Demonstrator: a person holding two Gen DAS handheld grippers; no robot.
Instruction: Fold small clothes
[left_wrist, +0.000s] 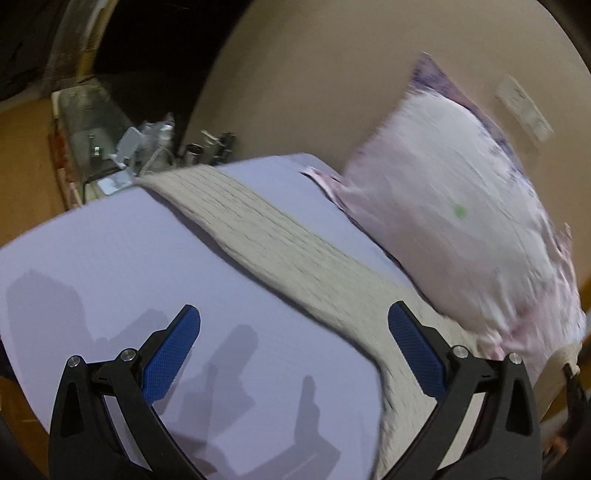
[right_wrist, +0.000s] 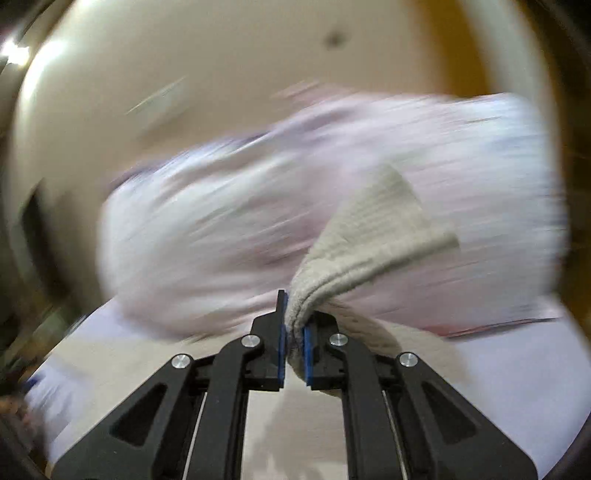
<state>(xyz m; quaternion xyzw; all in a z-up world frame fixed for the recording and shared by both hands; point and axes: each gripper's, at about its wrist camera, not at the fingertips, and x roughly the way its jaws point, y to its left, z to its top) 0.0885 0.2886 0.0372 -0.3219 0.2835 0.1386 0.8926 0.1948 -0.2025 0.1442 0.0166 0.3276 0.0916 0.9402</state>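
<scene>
A beige ribbed knit garment (left_wrist: 280, 243) lies stretched diagonally across a lavender sheet (left_wrist: 110, 266), from the far left edge toward the near right. My left gripper (left_wrist: 293, 328) is open and empty just above the sheet, its right finger (left_wrist: 413, 350) over the knit's edge. My right gripper (right_wrist: 294, 328) is shut on a bunched corner of the knit garment (right_wrist: 369, 236), lifted in front of a pillow. The right wrist view is blurred by motion.
A large pale pink pillow (left_wrist: 450, 218) leans against the beige wall (left_wrist: 314, 74) at the right; it also fills the right wrist view (right_wrist: 221, 221). A cluttered glass-topped side table (left_wrist: 110, 140) stands beyond the bed's far left edge.
</scene>
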